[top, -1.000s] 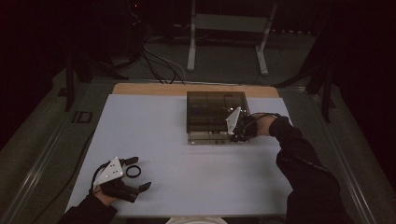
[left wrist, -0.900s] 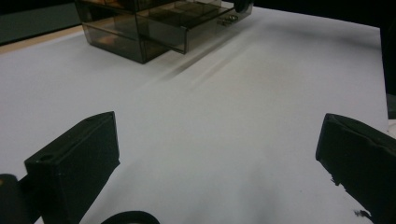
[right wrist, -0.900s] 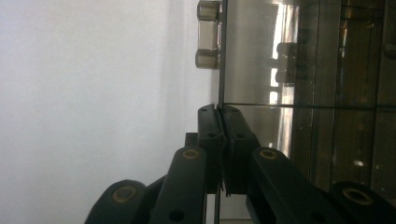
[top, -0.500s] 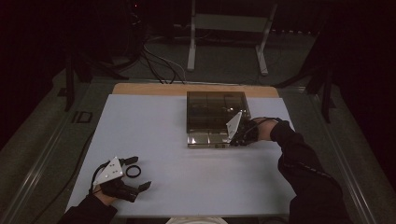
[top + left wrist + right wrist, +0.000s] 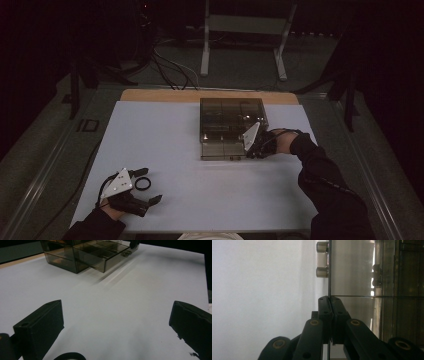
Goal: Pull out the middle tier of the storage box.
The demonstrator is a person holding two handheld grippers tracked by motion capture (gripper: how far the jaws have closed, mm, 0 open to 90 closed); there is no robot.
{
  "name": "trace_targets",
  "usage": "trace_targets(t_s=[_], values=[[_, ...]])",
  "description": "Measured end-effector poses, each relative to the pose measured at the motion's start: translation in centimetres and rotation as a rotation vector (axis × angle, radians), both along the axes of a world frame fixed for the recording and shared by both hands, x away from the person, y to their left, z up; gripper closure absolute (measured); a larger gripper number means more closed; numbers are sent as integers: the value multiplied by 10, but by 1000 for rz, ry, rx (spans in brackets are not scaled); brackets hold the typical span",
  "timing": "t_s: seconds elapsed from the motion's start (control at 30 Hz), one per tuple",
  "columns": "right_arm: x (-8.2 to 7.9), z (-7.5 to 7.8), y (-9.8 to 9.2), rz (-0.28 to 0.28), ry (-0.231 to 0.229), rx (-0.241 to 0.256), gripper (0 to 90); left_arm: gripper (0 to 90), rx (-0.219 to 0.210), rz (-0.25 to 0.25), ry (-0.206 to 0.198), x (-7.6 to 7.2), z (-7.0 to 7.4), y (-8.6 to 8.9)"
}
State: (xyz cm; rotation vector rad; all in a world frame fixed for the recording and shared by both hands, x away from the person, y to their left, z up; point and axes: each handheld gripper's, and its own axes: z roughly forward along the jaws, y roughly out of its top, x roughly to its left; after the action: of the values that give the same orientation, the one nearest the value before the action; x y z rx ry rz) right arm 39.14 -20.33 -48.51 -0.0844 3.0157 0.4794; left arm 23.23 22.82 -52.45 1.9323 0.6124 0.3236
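A smoky clear drawer box (image 5: pixel 231 112) stands at the table's far middle, with its lower drawer (image 5: pixel 222 150) pulled out toward me. My right gripper (image 5: pixel 252 146) is at the drawer's right front corner. In the right gripper view this gripper (image 5: pixel 329 303) is shut on the thin front panel (image 5: pixel 352 270), below the drawer's knobbed handle (image 5: pixel 322 259). At the near left, my left gripper (image 5: pixel 150 185) lies on the table, open, with a black ring (image 5: pixel 142 183) between its fingers. In the left gripper view the ring (image 5: pixel 68 356) lies by the left jaw, and the box (image 5: pixel 62 257) is far ahead.
A white sheet (image 5: pixel 200 200) covers the table, with a wooden strip (image 5: pixel 160 95) along the far edge. A metal stand (image 5: pixel 245 30) and cables (image 5: pixel 170 70) are on the floor behind. The drawer has several compartments (image 5: pixel 100 250).
My right gripper has moved toward the near side and the drawer has slid a little farther out with it. My left gripper and the ring have stayed put.
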Motion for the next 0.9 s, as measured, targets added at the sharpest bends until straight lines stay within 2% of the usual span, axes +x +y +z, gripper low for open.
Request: trace_targets(t_s=[0.23,0.37,0.53,0.8,0.9], values=[[0,0,0,1,-1,4,883,10,-10,3,3,1,0,1],[0,0,1,-3,0,-4,881,10,4,1,5,1,0,1],[0,0,1,6,-6,1,882,10,-1,1,1,1,0,0],[1,0,1,-23,9,5,874,10,3,4,5,1,0,1],[0,4,-1,-42,18,35,799,10,-1,5,1,1,0,1]])
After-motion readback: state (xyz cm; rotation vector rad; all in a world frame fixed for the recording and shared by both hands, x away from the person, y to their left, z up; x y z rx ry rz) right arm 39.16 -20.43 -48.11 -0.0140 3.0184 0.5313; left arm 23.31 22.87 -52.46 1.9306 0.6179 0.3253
